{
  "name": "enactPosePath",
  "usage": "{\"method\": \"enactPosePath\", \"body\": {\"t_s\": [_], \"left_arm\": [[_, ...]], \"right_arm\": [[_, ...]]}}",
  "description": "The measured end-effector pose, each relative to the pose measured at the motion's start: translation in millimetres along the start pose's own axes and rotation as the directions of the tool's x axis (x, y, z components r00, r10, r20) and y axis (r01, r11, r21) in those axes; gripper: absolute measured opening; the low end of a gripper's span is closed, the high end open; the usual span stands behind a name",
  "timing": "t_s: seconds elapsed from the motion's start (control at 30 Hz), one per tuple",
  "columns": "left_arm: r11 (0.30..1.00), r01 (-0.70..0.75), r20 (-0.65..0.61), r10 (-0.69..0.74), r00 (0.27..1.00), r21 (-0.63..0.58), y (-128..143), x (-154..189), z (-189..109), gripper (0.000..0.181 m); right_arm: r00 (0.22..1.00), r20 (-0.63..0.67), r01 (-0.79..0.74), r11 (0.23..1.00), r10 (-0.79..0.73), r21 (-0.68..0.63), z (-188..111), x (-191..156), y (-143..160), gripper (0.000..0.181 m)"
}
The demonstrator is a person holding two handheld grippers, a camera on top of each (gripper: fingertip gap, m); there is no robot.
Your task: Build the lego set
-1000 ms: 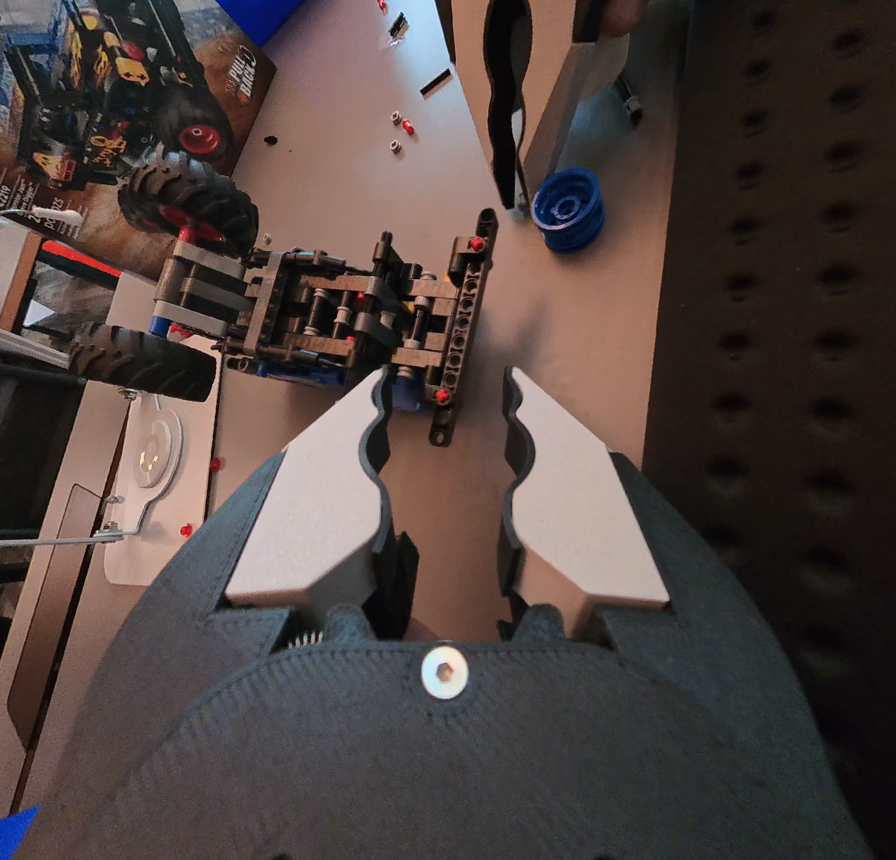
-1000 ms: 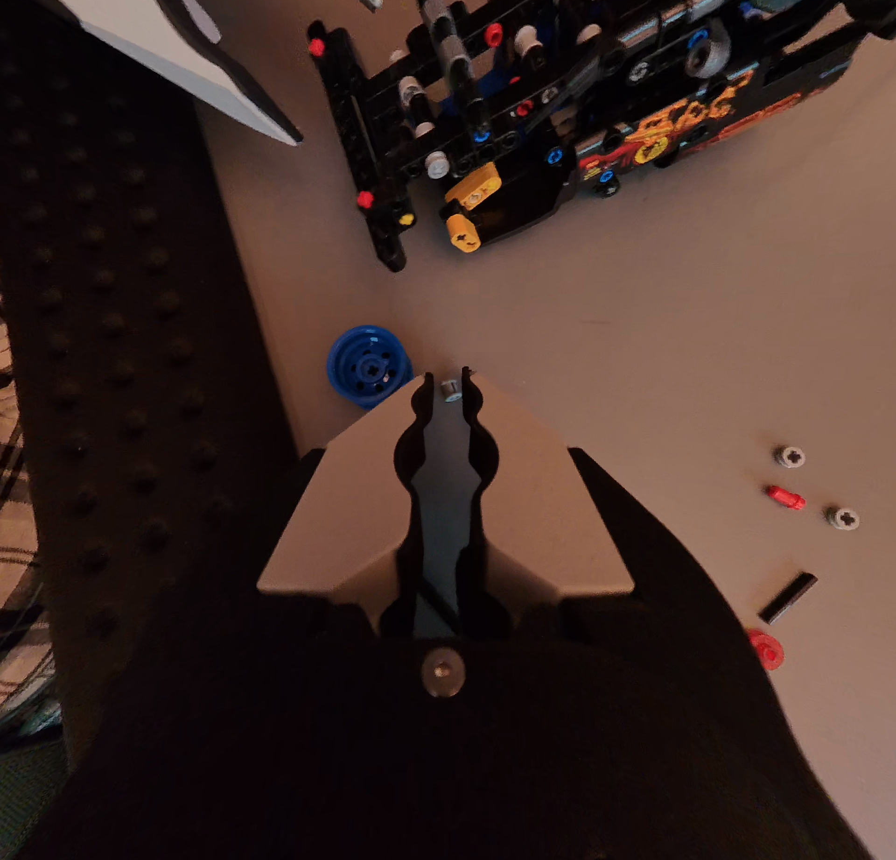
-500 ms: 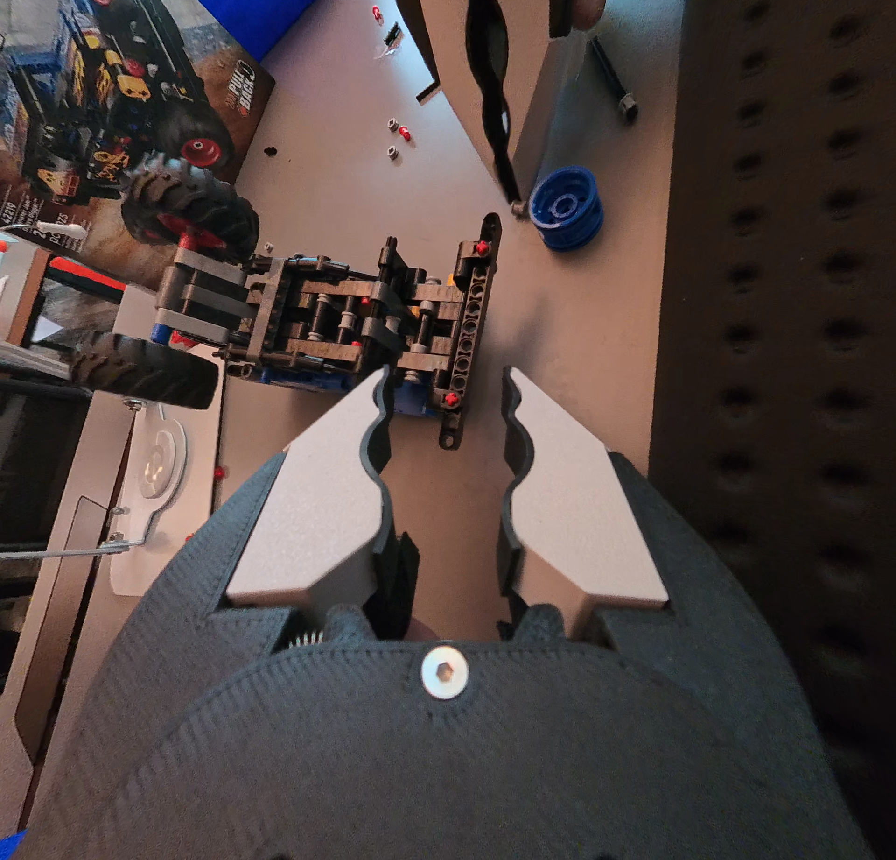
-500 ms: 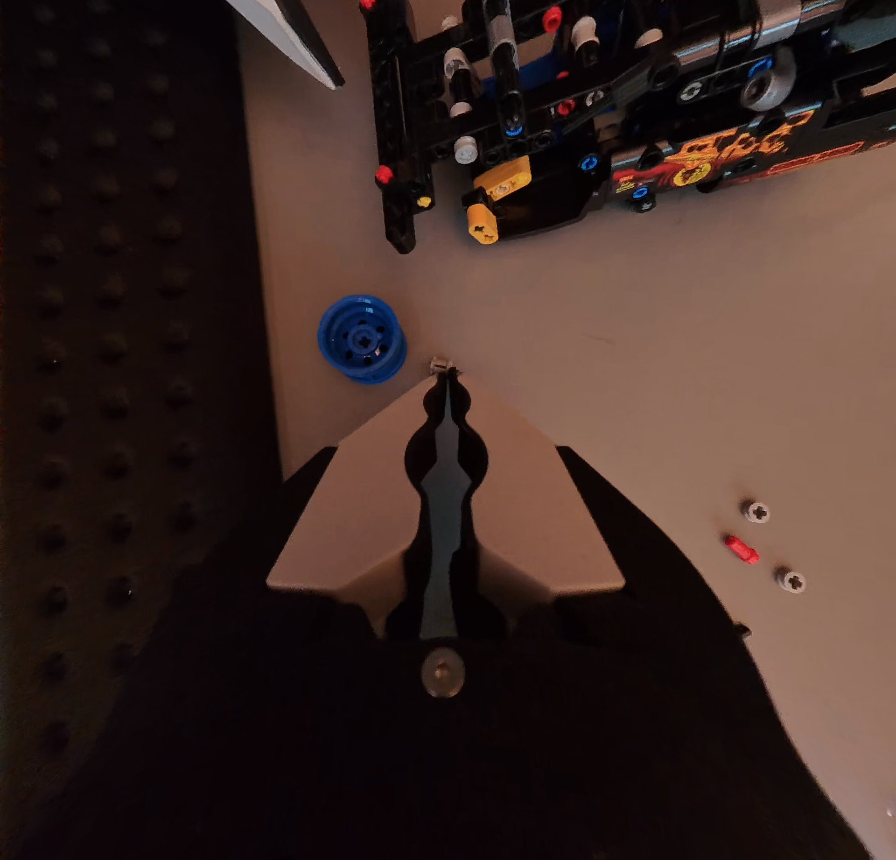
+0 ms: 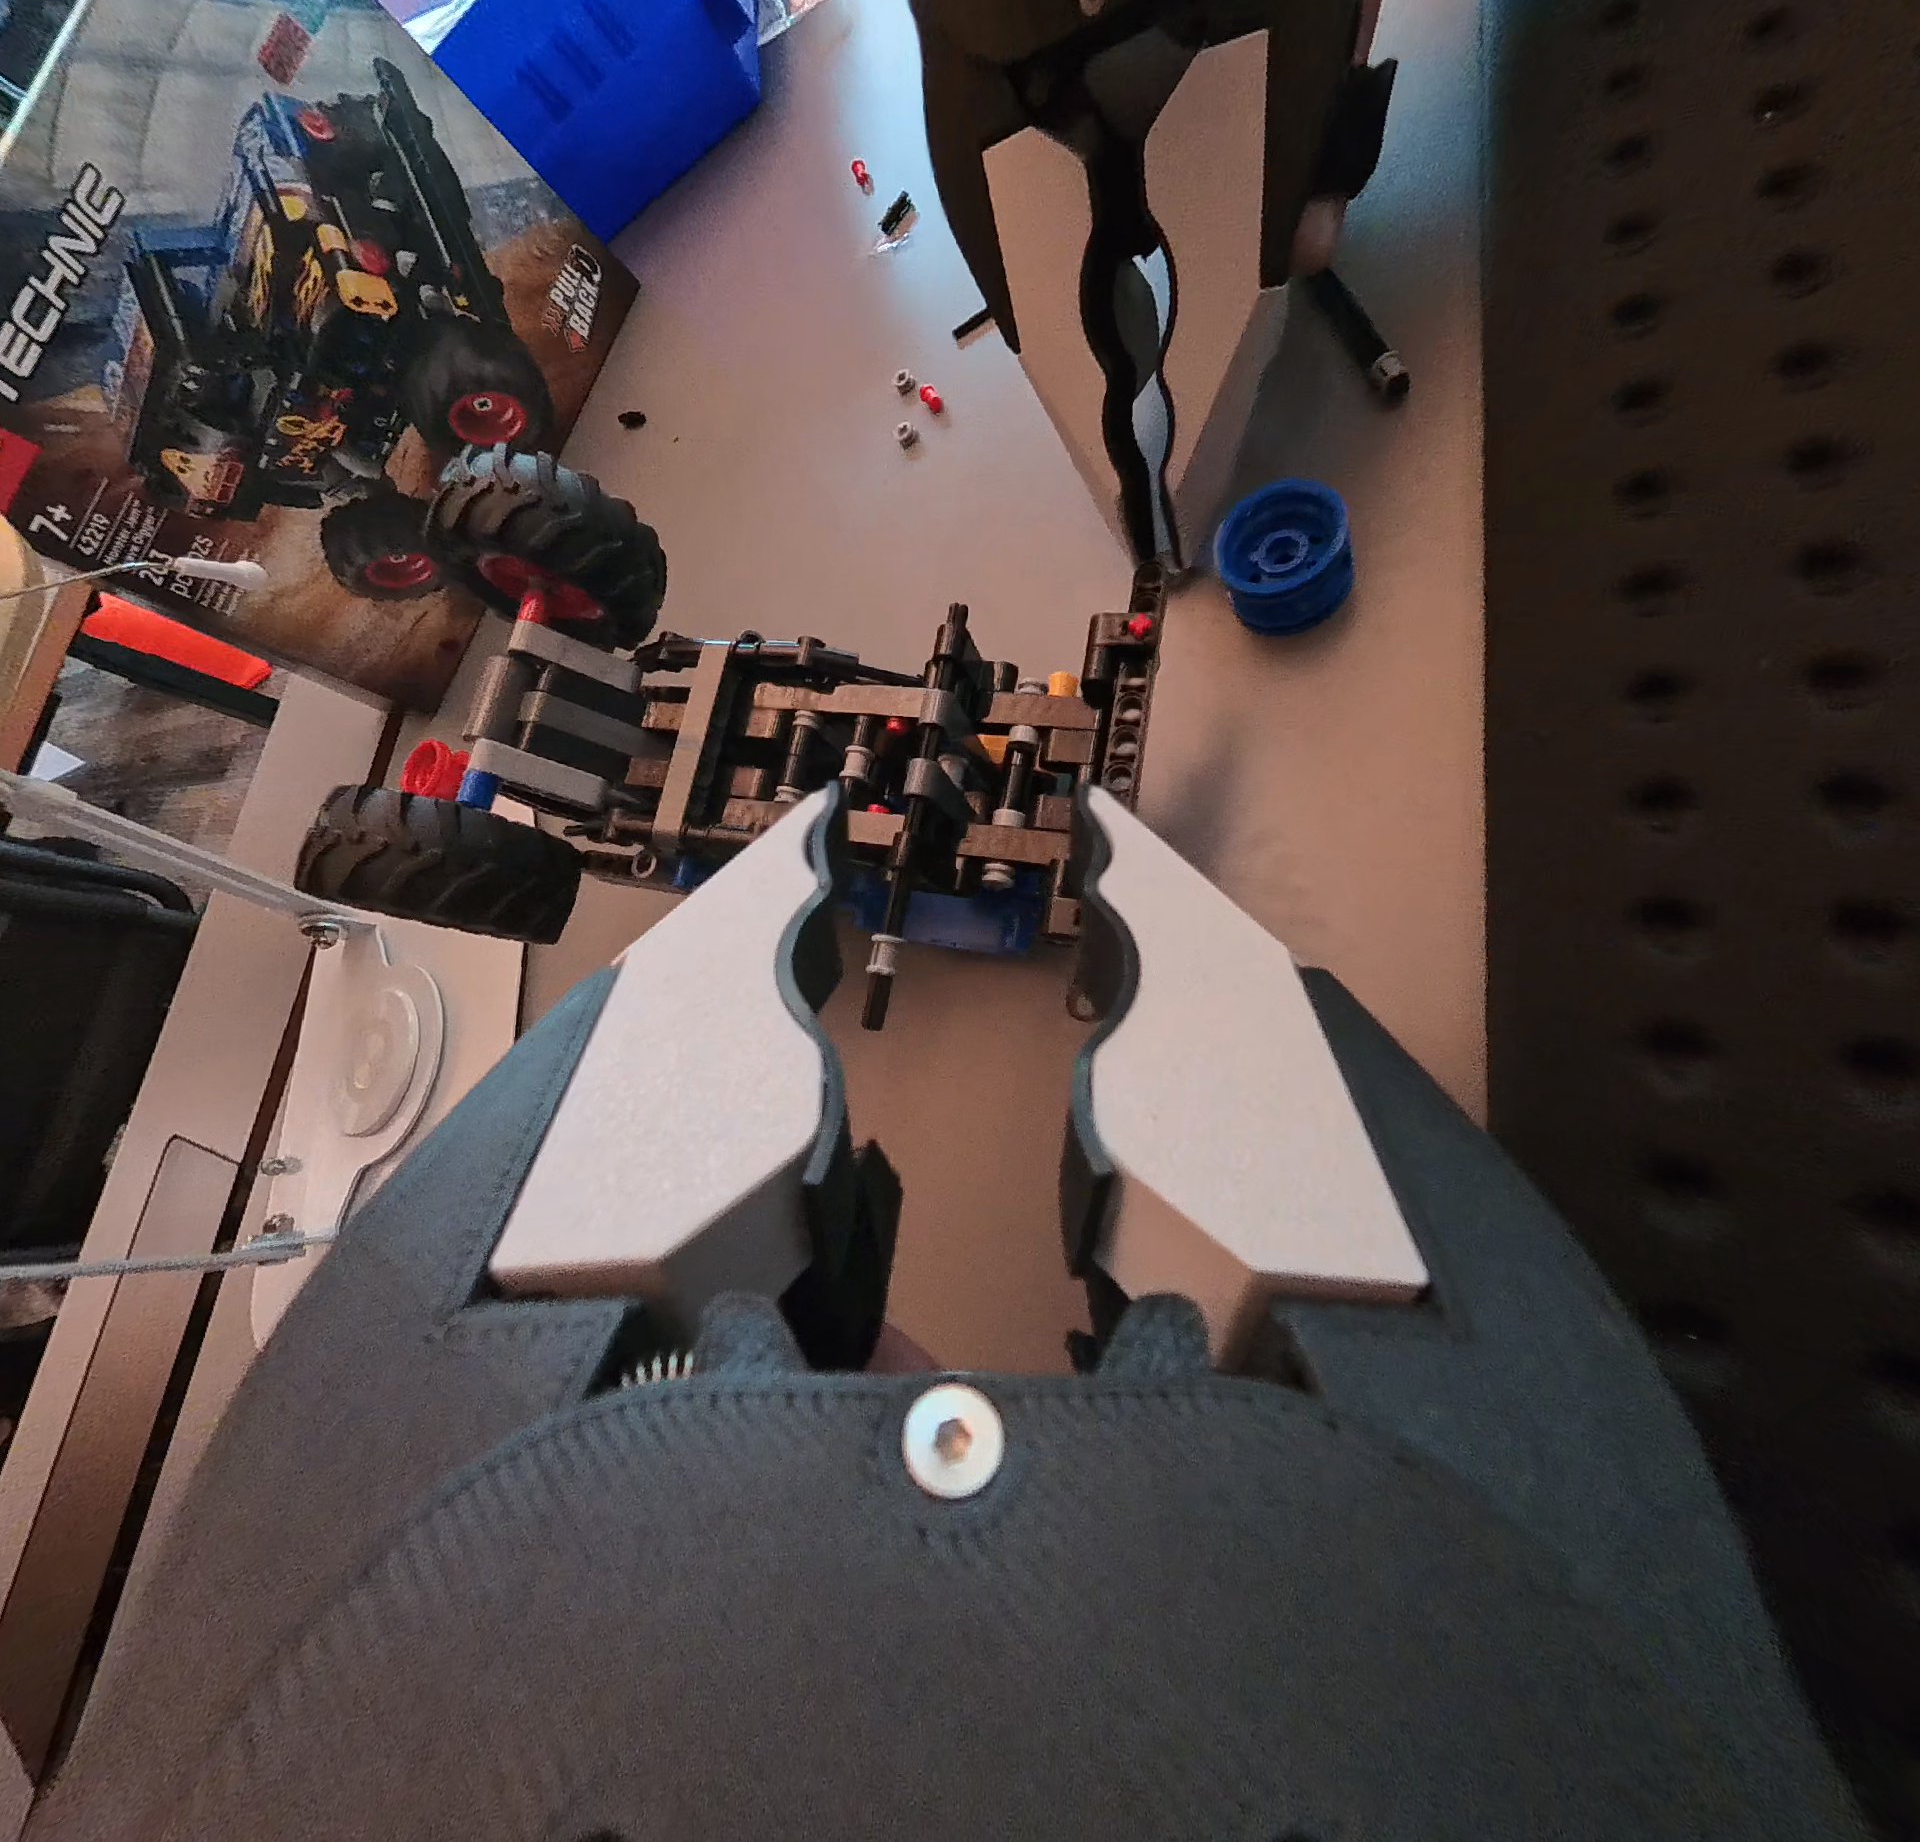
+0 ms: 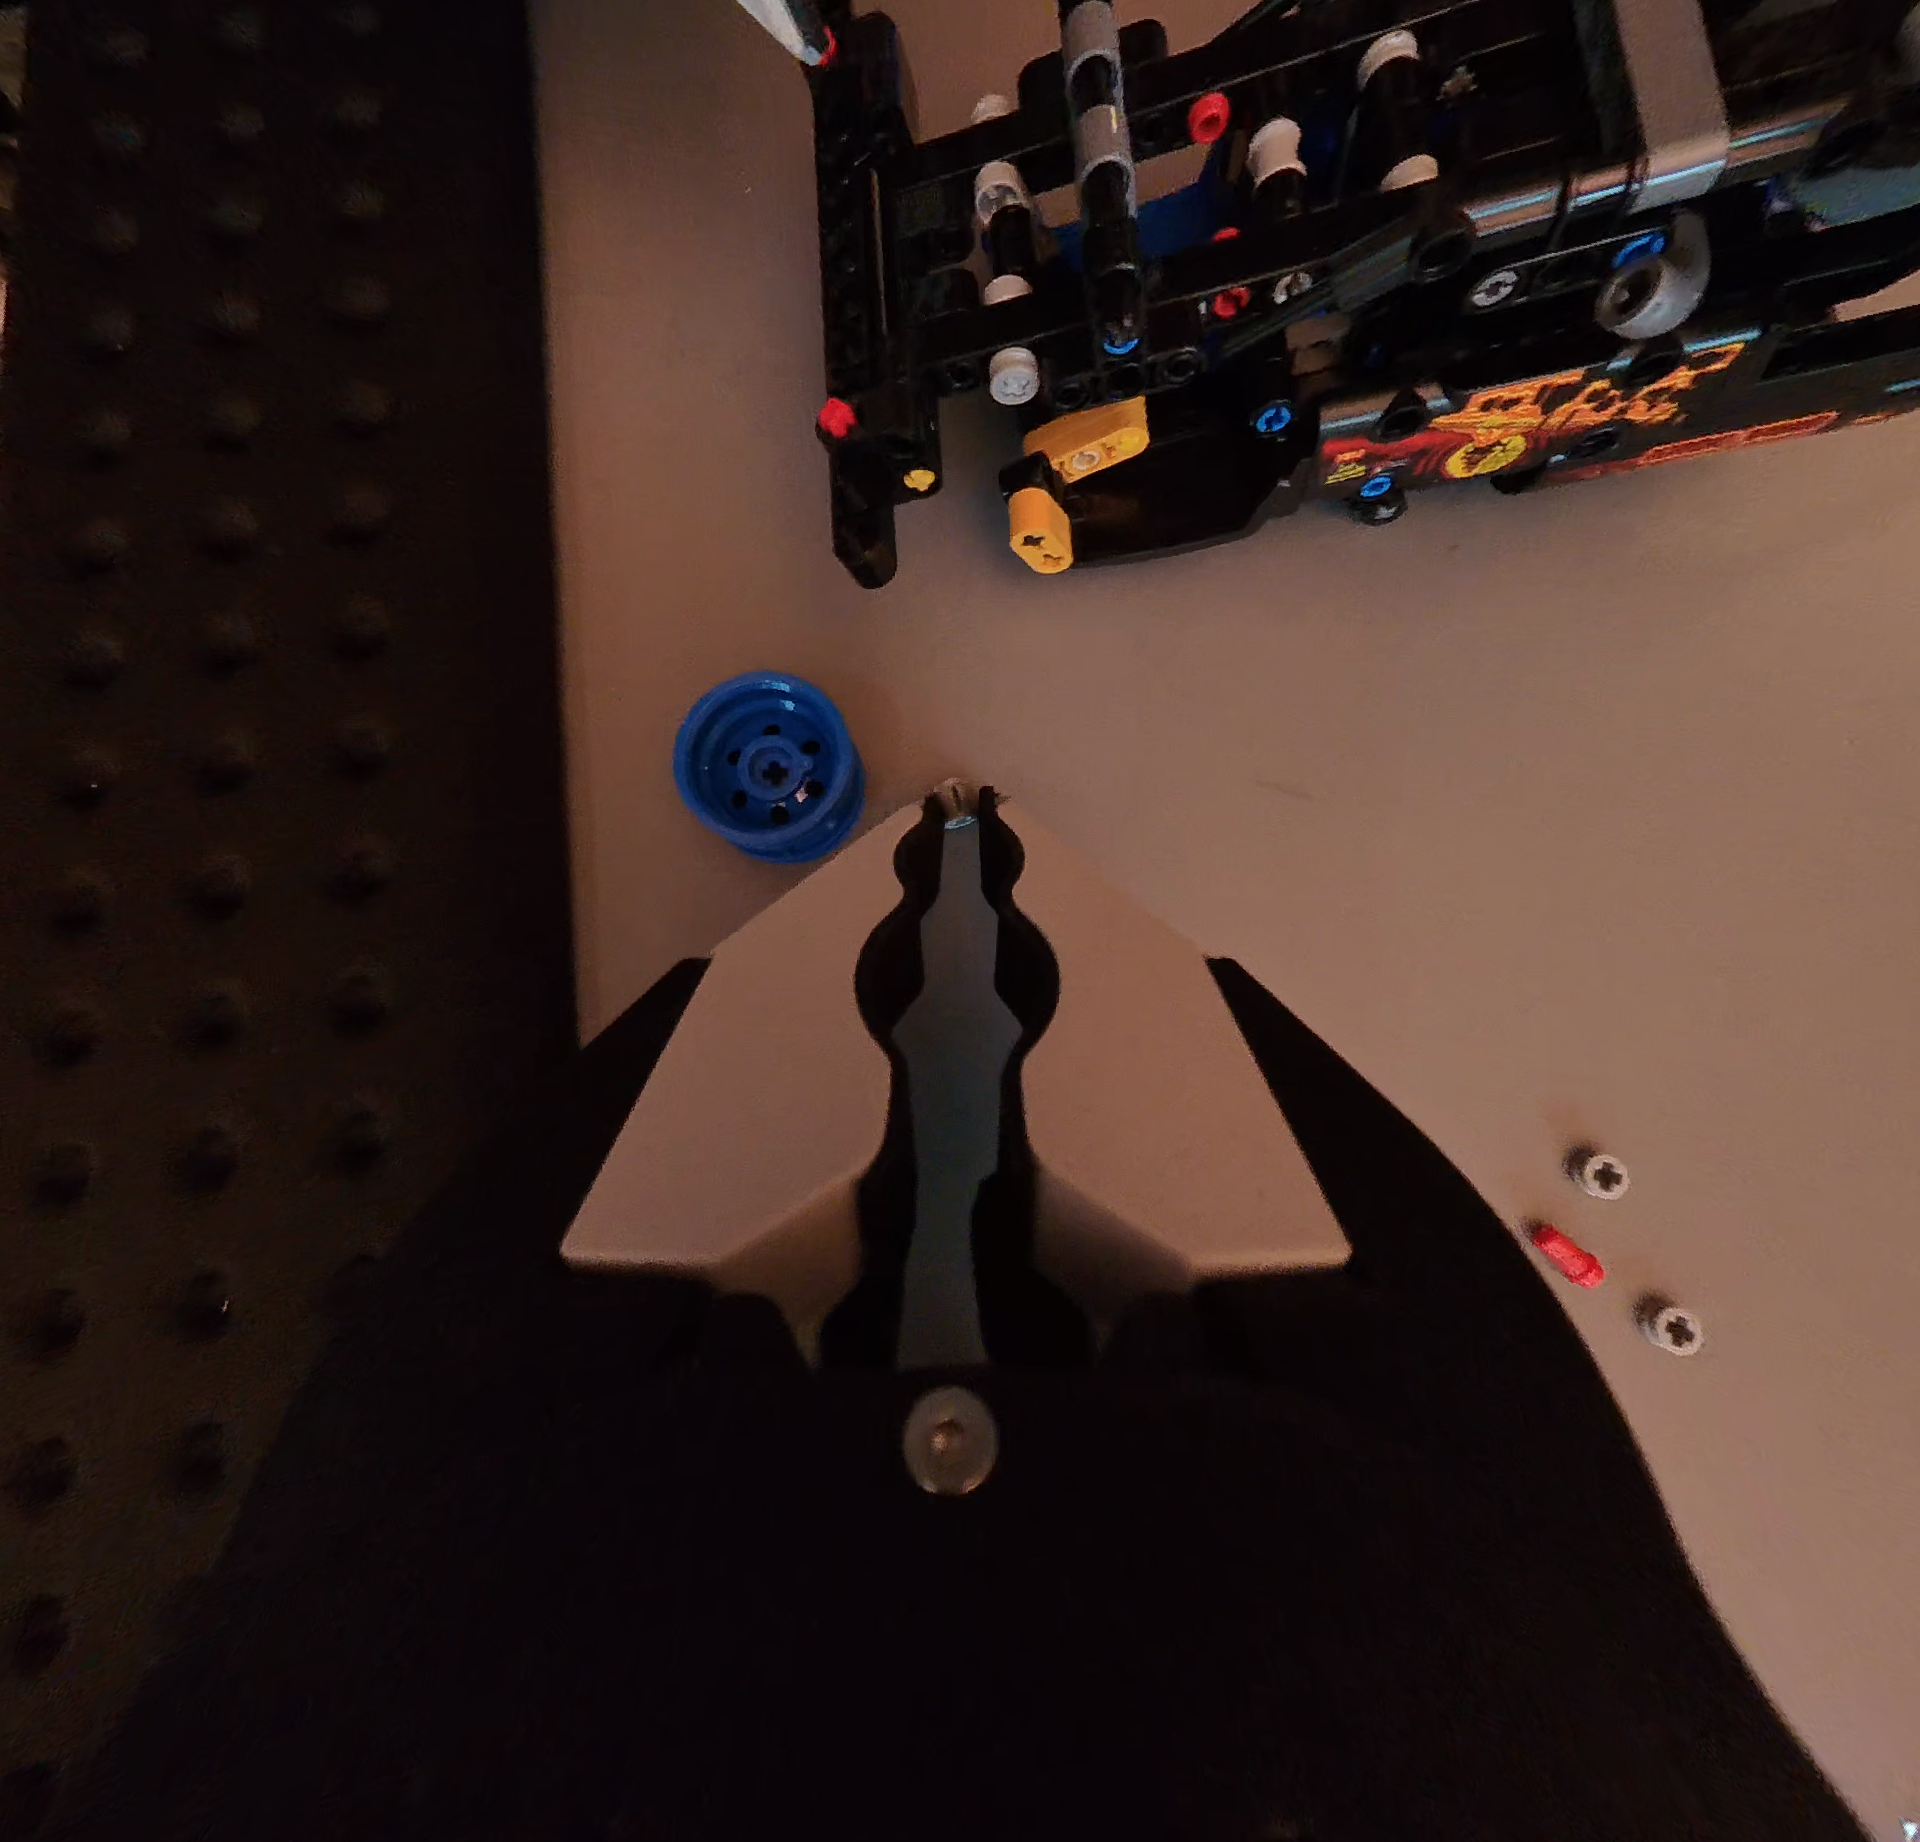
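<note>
Left wrist view shows the half-built truck mid-frame on the table, the left gripper spread around its near end, while the right gripper pinches a small grey piece beside the blue wheel.

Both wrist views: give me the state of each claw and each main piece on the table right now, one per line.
Left claw: open, straddling the truck frame's end.
Right claw: shut on a small grey piece.
Truck frame: partly built, lying on the table, two tyres on at its far end.
Blue wheel rim: loose, on its side, no tyre.
Two grey bushes and red pin: loose on the table.
</note>
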State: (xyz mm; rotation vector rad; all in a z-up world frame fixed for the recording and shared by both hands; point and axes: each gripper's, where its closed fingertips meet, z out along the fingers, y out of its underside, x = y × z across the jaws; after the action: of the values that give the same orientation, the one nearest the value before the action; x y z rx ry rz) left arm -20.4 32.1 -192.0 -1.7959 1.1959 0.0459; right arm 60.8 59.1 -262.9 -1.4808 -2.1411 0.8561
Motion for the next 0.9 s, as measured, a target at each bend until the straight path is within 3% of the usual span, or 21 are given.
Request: {"method": "enactPosePath", "body": {"t_s": [0.13,0.3,0.43,0.57,0.7,0.9], "left_arm": [[1.0,0.003,-0.003,-0.003,1.0,-0.009,-0.7,-8.5,5.6,0.029],[0.996,0.024,-0.059,-0.029,0.998,-0.081,12.7,-11.8,17.0,0.026],[0.997,0.028,-0.104,-0.035,0.994,-0.069,12.0,-6.8,22.8,0.008],[0.997,0.031,-0.078,-0.037,0.996,-0.068,15.0,-8.0,18.7,0.009],[0.987,0.153,-0.049,-0.155,0.987,-0.046,19.0,-17.0,4.1,0.037],[0.964,0.234,-0.053,-0.242,0.969,-0.129,49.2,-20.9,1.3,0.033]], "right_arm": [[0.999,-0.047,-0.013,0.995,0.018,0.103,-12.7,5.3,-19.8,0.004],[0.987,-0.152,-0.021,0.975,0.056,0.22,-25.8,17.4,-51.4,0.004],[0.982,-0.165,-0.037,0.959,0.086,0.279,-25.1,19.2,-65.2,0.004],[0.98,-0.167,-0.054,0.952,0.108,0.3,-22.1,20.9,-67.5,0.004],[0.98,-0.16,-0.066,0.948,0.121,0.311,-17.8,20.7,-68.8,0.004],[0.98,-0.162,-0.061,0.951,0.115,0.305,-10.6,16.6,-74.6,0.004]]}}
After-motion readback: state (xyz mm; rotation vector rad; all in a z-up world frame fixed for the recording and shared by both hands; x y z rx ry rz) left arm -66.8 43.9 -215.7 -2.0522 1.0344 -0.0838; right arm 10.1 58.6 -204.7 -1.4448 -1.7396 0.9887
